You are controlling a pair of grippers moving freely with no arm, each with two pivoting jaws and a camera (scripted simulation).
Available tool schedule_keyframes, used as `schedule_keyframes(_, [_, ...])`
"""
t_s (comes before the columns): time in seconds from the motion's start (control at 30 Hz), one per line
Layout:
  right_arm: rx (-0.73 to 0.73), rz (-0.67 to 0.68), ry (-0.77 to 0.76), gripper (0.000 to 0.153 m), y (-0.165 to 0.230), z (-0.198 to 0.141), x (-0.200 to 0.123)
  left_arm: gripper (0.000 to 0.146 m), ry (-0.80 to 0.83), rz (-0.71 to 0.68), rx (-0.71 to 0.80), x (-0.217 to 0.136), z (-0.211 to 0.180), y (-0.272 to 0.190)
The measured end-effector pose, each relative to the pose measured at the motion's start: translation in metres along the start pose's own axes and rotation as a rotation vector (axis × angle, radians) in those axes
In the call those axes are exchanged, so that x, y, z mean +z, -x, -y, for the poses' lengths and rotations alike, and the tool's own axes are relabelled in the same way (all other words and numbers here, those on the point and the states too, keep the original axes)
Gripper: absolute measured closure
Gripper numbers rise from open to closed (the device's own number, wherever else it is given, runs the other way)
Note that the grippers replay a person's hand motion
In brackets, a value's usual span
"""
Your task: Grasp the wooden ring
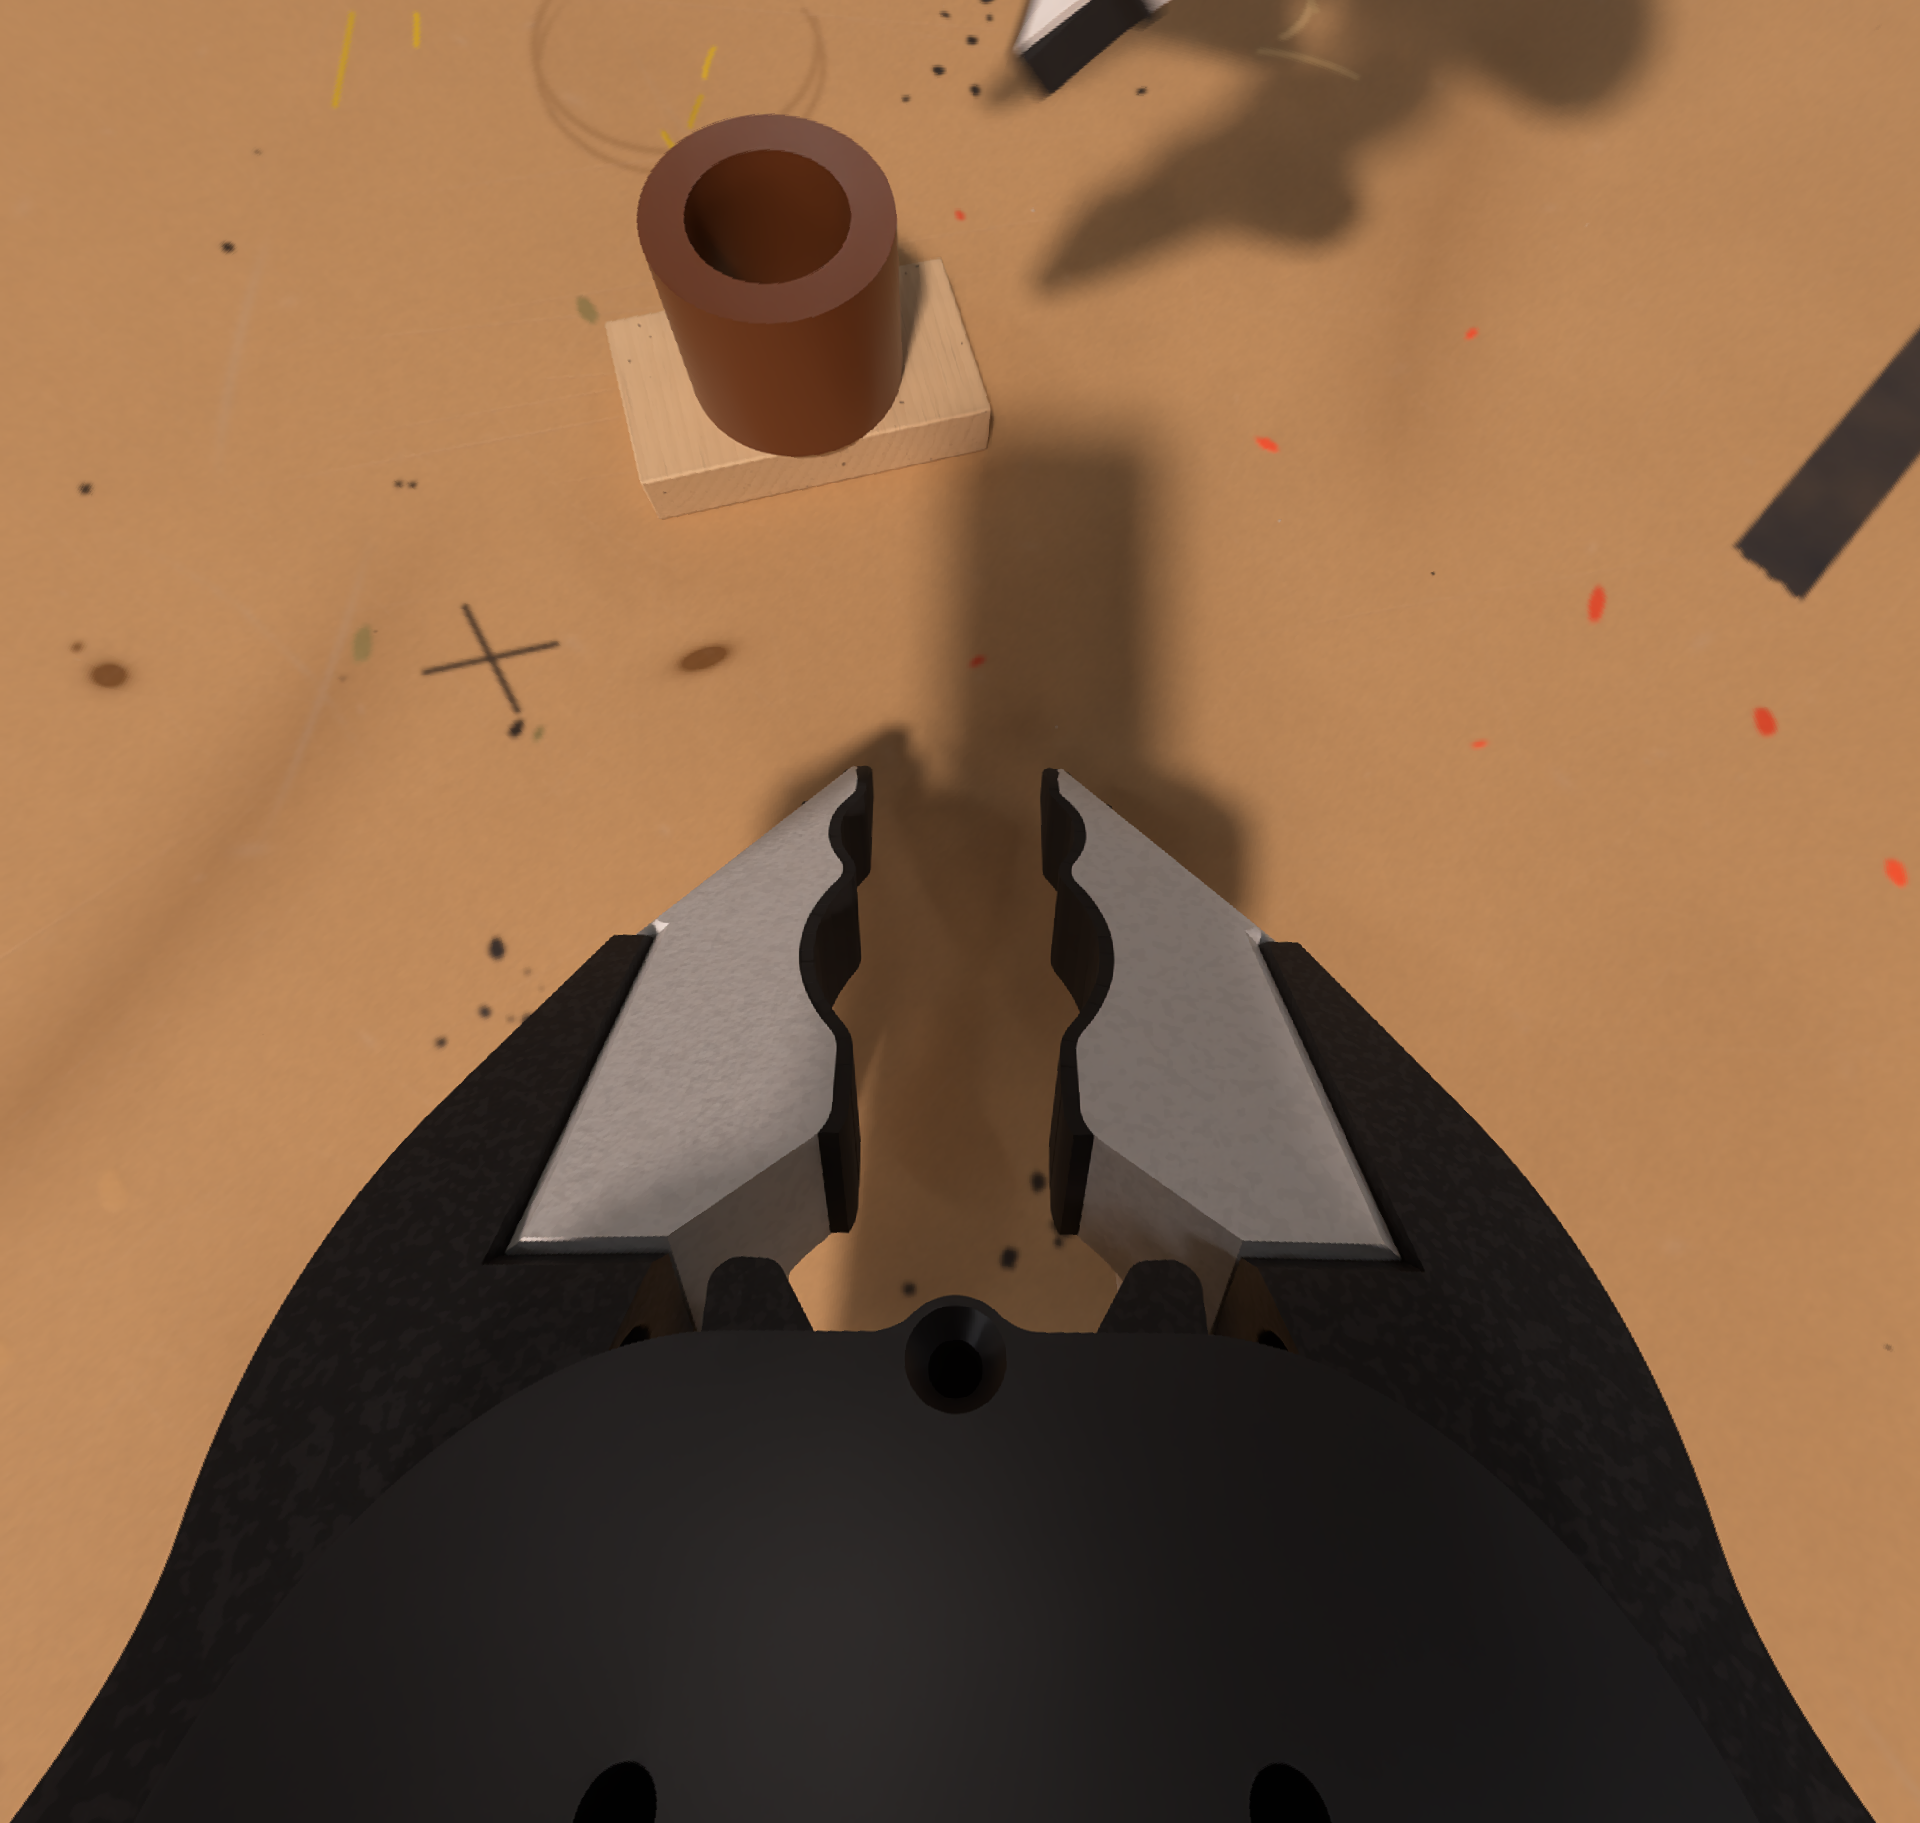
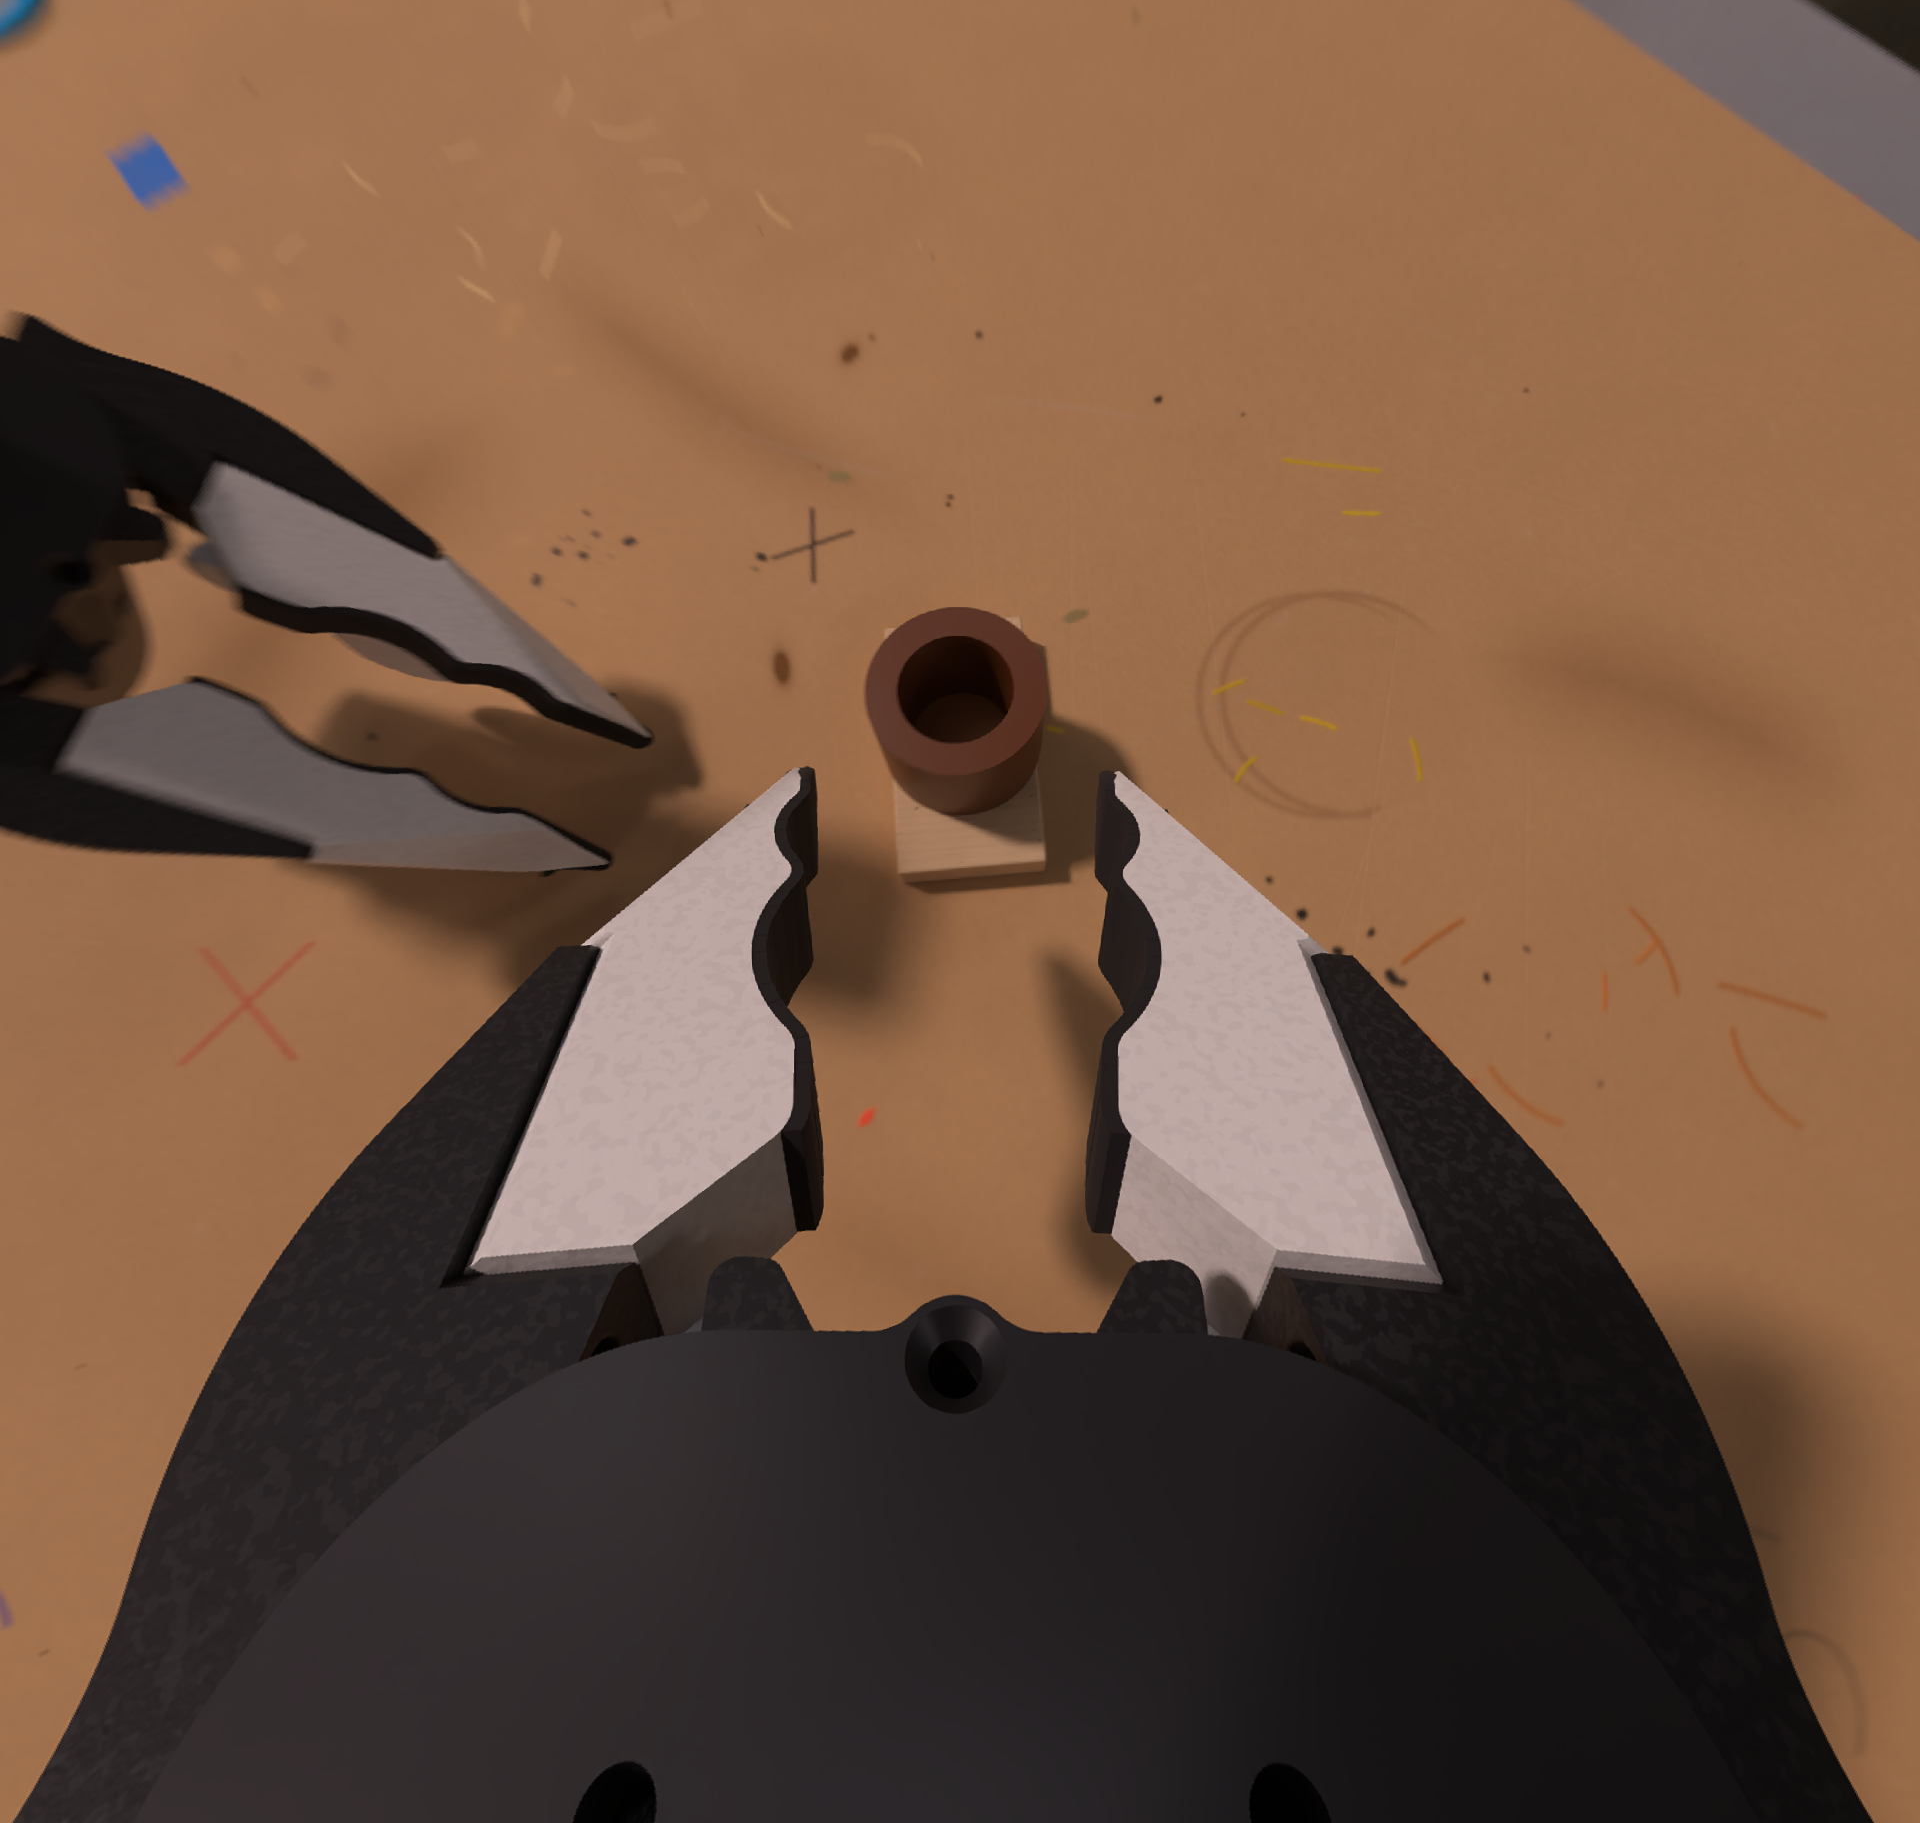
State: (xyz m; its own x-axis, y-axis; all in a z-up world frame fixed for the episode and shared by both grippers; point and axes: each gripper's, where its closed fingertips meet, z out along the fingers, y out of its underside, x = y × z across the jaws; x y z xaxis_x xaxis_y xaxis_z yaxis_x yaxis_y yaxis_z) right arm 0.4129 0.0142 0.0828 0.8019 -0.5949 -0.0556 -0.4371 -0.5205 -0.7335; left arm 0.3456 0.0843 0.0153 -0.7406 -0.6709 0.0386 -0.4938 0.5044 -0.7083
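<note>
Brown wooden ring upright on pale block, ungrasped.

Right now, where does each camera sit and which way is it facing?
Left wrist view: on the left tool, looking down-forward over the table; the wooden ring on its pale block is ahead-left, right tool's fingertip top.
Right wrist view: on the right tool, ring just ahead between open fingers; left tool at left.
Shared: ring, block, both tools.
</note>
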Motion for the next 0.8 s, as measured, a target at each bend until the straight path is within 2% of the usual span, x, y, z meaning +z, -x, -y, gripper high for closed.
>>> schedule_keyframes(0.13, [-0.075, -0.043, 0.167, 0.094, -0.006, -0.004, 0.029, 0.119, -0.005, 0.031, 0.039, 0.001, -0.001, -0.001])
schedule_keyframes(0.3, [-0.147, -0.063, 0.259, 0.092, -0.004, -0.007, 0.051, 0.12, -0.006, 0.047, 0.048, 0.001, -0.001, 0.0])
schedule_keyframes(0.37, [-0.154, -0.063, 0.313, 0.092, -0.004, -0.012, 0.058, 0.125, -0.006, 0.052, 0.043, 0.0, -0.001, 0.001])
schedule_keyframes(0.47, [-0.128, -0.03, 0.341, 0.103, -0.002, -0.018, 0.066, 0.13, -0.005, 0.051, 0.056, 0.001, -0.001, 0.0])
schedule_keyframes(0.7, [-0.108, -0.025, 0.397, 0.103, -0.006, -0.014, 0.069, 0.134, -0.005, 0.046, 0.057, 0.001, -0.001, -0.001])
schedule_keyframes(0.8, [-0.195, -0.006, 0.411, 0.102, 0.009, -0.014, 0.071, 0.135, -0.005, 0.045, 0.057, 0.001, -0.001, -0.001])
